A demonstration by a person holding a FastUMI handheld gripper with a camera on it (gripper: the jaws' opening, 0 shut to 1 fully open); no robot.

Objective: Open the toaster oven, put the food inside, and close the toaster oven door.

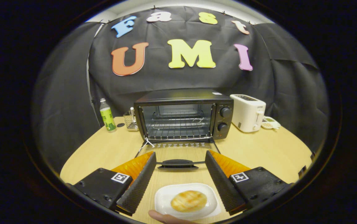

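Observation:
A black toaster oven point(184, 113) stands at the back of the wooden table with its glass door point(178, 152) folded down flat toward me. The door's dark handle point(178, 163) lies just ahead of my fingertips, and the wire rack point(178, 126) inside is bare. My gripper point(180, 157) hangs open above the table. Low between the two fingers sits a white plate point(166, 199) with a golden, grill-marked bun point(188, 200) on it. A fingertip of a person's hand point(162, 217) touches the plate's near rim.
To the left of the oven stand a green-labelled bottle point(107, 115) and a small wire basket point(130, 120). A white pop-up toaster point(248, 112) and a small white dish point(270, 123) sit to its right. Black cloth walls close the table's back and sides.

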